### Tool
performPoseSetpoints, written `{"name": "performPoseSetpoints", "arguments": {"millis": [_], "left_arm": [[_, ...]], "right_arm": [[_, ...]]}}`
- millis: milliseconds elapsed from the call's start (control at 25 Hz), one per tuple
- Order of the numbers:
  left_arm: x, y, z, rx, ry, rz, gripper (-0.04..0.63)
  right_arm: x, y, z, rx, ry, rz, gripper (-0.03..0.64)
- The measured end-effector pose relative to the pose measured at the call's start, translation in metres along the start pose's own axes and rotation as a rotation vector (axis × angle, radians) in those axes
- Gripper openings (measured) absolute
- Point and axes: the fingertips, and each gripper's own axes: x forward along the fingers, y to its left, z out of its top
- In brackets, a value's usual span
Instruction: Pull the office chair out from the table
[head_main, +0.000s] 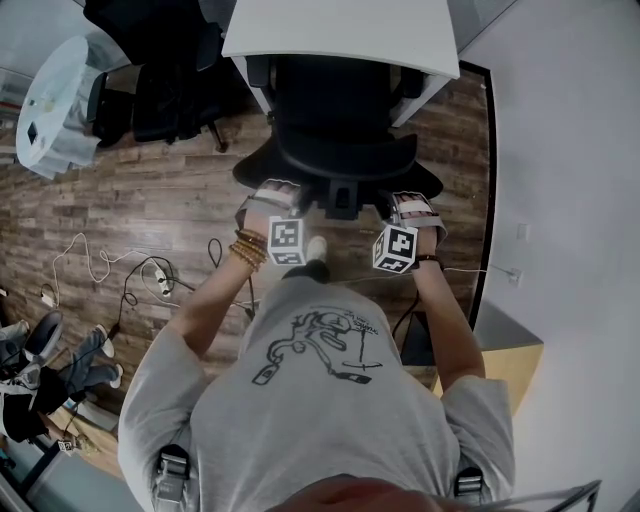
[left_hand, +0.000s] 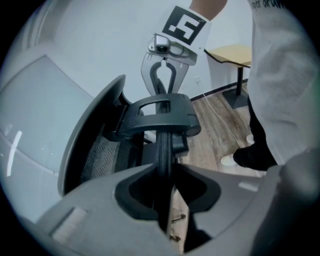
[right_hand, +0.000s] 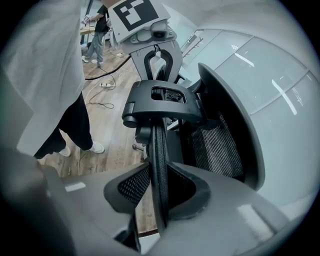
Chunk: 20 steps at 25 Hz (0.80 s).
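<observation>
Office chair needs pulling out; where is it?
The office chair sits top centre of head view, pushed under the white table, clamped by left gripper and right gripper.

Head view: office chair (head_main: 335, 150) seat front is hidden under the surface (head_main: 340, 30), and everything below its backrest is out of sight. Surface is cut off at the top edge. Person (head_main: 95, 362) at lower left is cropped by the frame edge, only legs showing.
</observation>
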Motion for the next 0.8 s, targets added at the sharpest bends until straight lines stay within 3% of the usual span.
{"name": "performPoseSetpoints", "arguments": {"millis": [800], "left_arm": [[-0.012, -0.029, 0.016, -0.01, 0.011, -0.011, 0.098]], "right_arm": [[-0.018, 0.025, -0.005, 0.082, -0.001, 0.021, 0.114]]}}
